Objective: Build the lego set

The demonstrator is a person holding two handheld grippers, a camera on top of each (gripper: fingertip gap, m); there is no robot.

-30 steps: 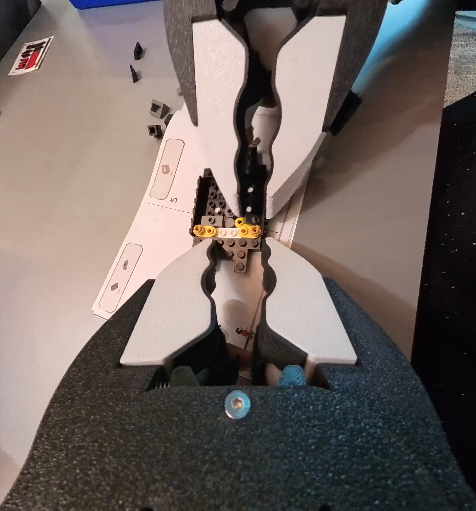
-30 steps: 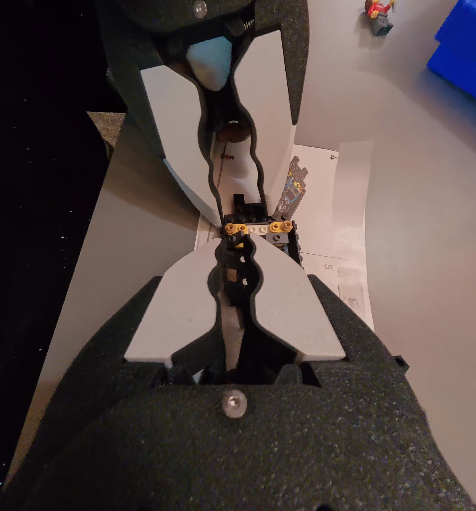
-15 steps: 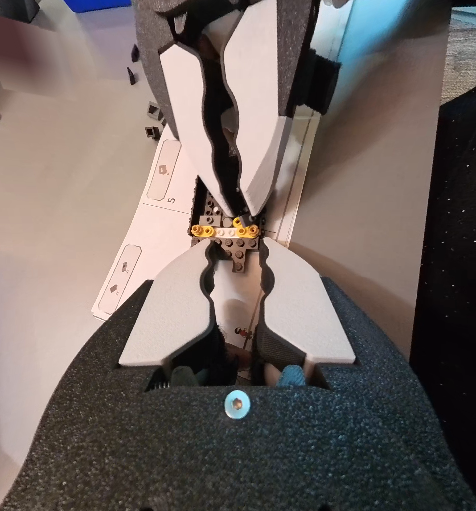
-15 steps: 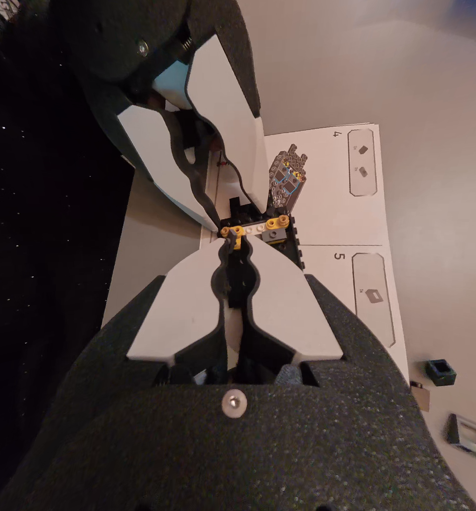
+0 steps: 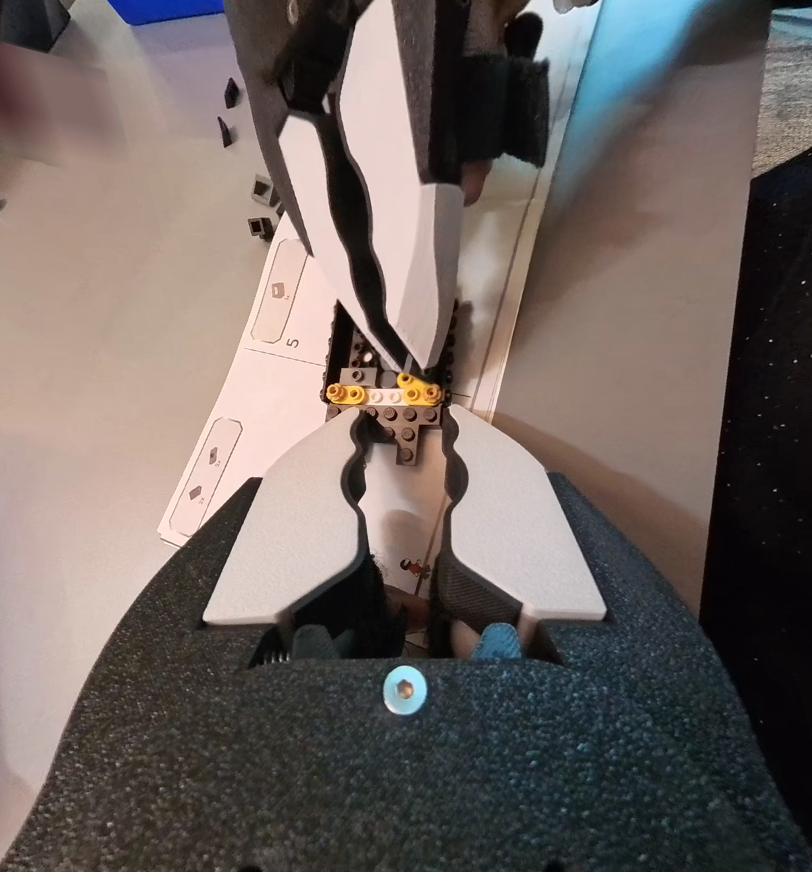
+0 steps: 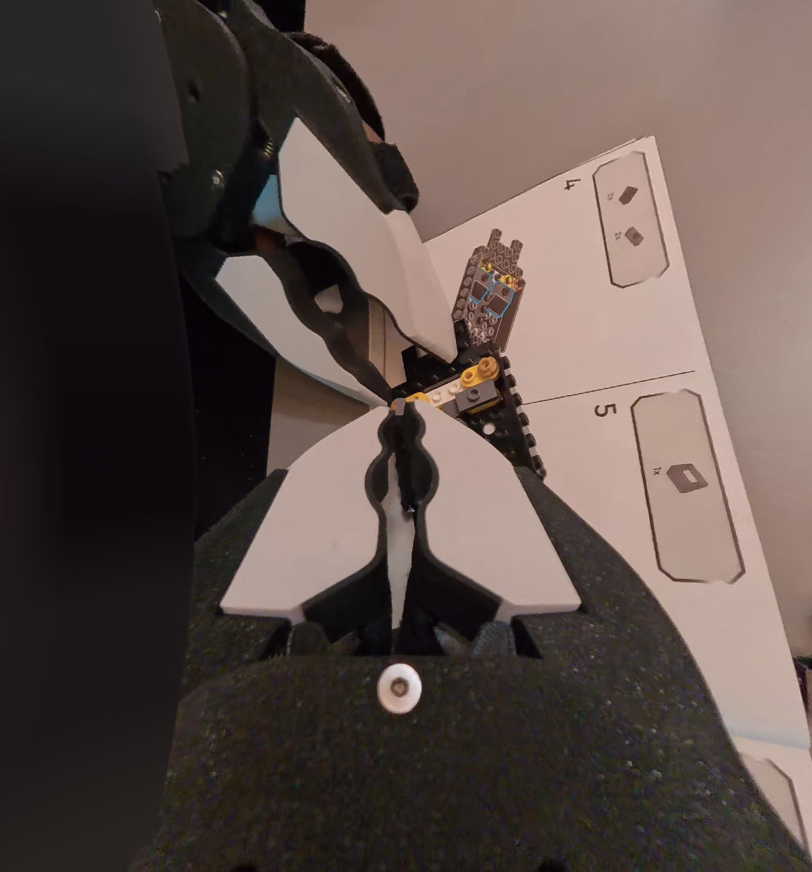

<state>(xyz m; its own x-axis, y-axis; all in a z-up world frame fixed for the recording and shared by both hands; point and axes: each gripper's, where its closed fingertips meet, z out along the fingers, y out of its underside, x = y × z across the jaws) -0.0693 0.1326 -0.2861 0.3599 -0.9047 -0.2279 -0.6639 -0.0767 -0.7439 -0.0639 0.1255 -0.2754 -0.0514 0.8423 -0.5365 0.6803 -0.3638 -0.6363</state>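
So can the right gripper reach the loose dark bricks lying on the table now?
Probably not at once: the right gripper is shut on a small grey piece at the model, and the loose bricks lie off to the side.

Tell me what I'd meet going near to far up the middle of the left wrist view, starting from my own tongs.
Left tongs, gripping the near dark plate of the lego model → row of yellow and white pieces across the model → small grey piece pinched in the right tongs → instruction booklet → blue box.
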